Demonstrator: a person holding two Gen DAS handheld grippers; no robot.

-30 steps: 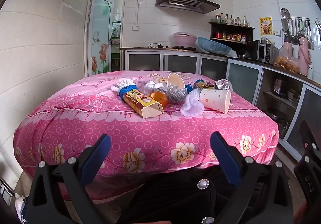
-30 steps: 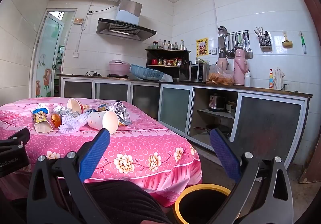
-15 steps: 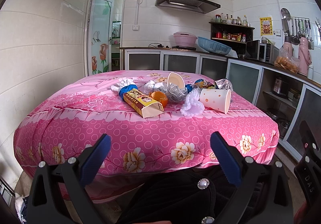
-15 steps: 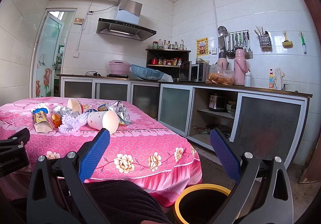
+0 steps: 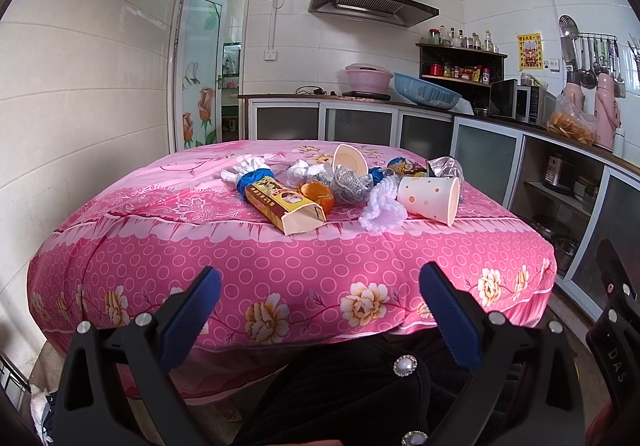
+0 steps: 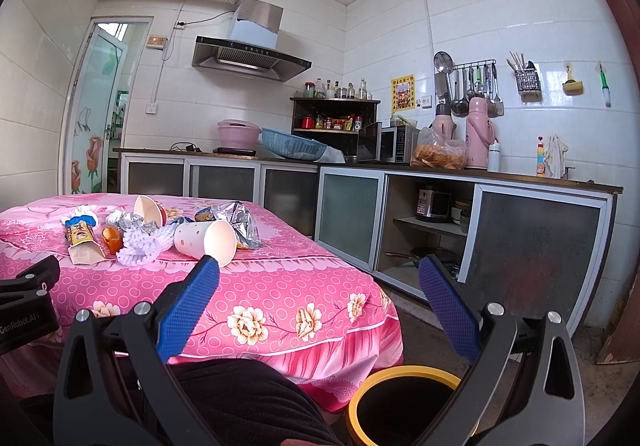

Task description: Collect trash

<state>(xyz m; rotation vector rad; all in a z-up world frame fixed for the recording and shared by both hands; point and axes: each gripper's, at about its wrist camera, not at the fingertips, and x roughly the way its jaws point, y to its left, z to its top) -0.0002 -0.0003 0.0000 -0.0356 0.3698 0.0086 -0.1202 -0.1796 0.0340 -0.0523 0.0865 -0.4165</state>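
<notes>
Both tools wide open, empty | left tool [image 5: 320, 302] | right tool [image 6: 319, 286]

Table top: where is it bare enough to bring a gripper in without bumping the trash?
The pink tablecloth lies bare left of the snack box and blue wrapper, and along the near edge in front of the box and the polka-dot cup. The back beyond the pile looks free. Crowded: the middle, from box to foil bag.

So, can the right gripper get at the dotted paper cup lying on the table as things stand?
Probably yes: the right gripper is open and empty, and the dotted paper cup lies on its side near the table edge with nothing in front of it.
</notes>
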